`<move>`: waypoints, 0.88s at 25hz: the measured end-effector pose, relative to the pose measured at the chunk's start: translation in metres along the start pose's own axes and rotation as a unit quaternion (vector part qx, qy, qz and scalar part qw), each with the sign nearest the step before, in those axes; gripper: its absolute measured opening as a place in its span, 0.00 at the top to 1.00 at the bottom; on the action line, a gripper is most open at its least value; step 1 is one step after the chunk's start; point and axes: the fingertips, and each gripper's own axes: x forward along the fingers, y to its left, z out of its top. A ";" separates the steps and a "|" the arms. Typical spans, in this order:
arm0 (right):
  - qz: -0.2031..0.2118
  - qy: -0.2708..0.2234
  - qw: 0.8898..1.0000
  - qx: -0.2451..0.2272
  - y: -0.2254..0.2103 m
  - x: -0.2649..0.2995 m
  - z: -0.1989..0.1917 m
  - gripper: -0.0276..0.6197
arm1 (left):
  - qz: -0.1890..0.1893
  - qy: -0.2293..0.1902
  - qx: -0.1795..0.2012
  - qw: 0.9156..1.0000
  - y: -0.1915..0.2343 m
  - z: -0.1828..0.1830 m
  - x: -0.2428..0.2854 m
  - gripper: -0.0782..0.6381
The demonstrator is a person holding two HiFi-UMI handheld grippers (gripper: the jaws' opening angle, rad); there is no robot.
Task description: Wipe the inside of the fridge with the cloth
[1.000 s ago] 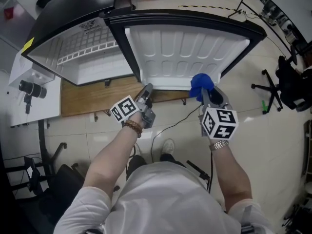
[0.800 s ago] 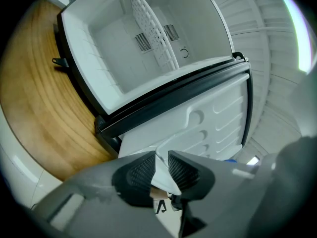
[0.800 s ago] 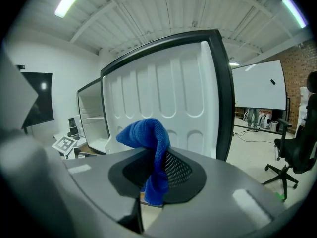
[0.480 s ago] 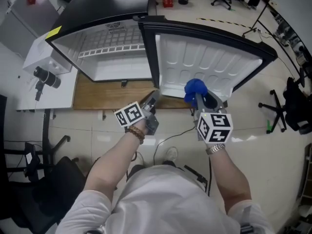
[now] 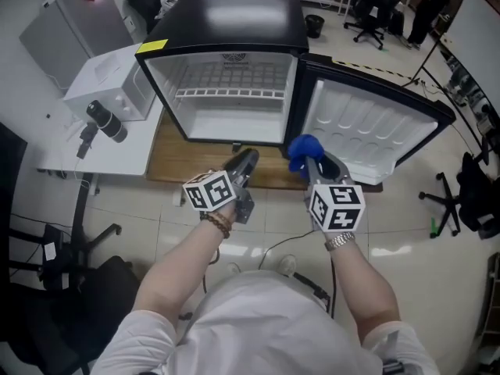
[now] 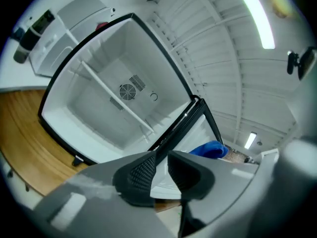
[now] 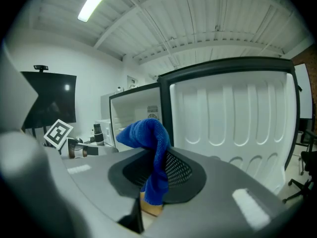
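The black mini fridge (image 5: 223,22) stands open on a wooden platform, its white inside (image 5: 230,119) and wire shelf (image 5: 226,94) facing me. Its door (image 5: 375,131) swings out to the right. My right gripper (image 5: 308,161) is shut on a blue cloth (image 5: 301,148), just in front of the door's hinge side; in the right gripper view the cloth (image 7: 148,133) droops over the jaws (image 7: 156,175). My left gripper (image 5: 248,156) hovers before the fridge's lower front edge. Its jaws (image 6: 162,162) stand slightly apart and hold nothing, pointing at the fridge's inside (image 6: 109,103).
A wooden platform (image 5: 183,162) lies under the fridge. A white table (image 5: 94,151) at the left carries a white box (image 5: 105,84) and a black cylindrical device (image 5: 105,122). Office chairs (image 5: 375,6) stand behind, one more (image 5: 473,194) at the right. A cable (image 5: 273,248) runs over the tiled floor.
Both grippers have risen and moved from in front of the open door toward the fridge's opening, which now faces me. The blue cloth stays in the right gripper.
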 end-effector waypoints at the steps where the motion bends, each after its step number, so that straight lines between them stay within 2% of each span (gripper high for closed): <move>1: 0.001 -0.001 1.000 0.001 0.011 0.003 0.003 0.88 | 0.000 0.000 0.021 1.000 -0.001 0.010 -0.008 0.80; 5: 0.004 -0.006 1.000 0.004 0.058 0.012 0.010 0.88 | 0.007 0.004 0.116 0.993 -0.009 0.046 -0.040 0.81; 11: 0.012 -0.021 1.000 -0.003 0.119 0.012 0.023 0.87 | 0.033 -0.002 0.240 0.970 -0.023 0.085 -0.085 0.85; 14: 0.014 -0.025 1.000 -0.008 0.141 0.009 0.027 0.87 | 0.038 -0.004 0.272 0.962 -0.029 0.093 -0.103 0.87; 22: 0.013 -0.029 0.999 -0.008 0.172 -0.004 0.025 0.87 | 0.038 -0.009 0.320 0.947 -0.044 0.101 -0.138 0.88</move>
